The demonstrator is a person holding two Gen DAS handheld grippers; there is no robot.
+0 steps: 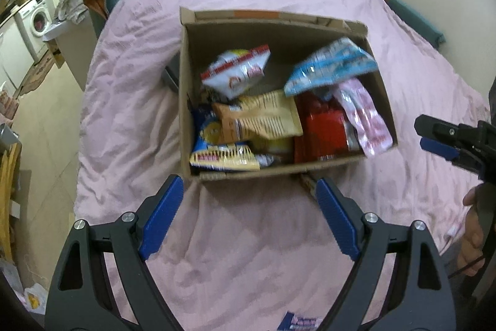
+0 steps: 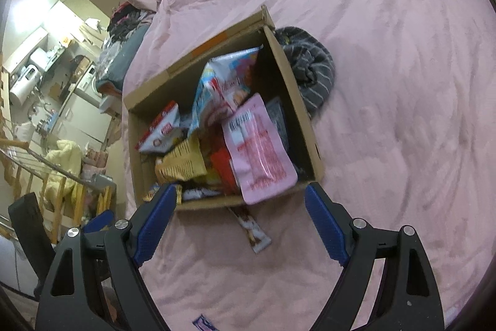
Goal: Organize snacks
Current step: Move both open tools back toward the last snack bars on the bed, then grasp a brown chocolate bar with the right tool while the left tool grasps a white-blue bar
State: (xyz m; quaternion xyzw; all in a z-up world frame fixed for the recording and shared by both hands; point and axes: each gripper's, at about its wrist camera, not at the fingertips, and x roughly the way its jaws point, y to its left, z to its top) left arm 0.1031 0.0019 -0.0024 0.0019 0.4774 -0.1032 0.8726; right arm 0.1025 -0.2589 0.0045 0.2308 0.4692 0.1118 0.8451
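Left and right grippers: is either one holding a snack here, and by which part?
Nothing is held. The left gripper and right gripper both have open, empty jaws, short of the cardboard box of snacks.

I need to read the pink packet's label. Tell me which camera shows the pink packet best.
The right wrist view. There the pink packet faces the camera, barcode and red print visible, leaning over the near rim of the cardboard box. The left wrist view shows it edge-on and blurred at the box's right wall.
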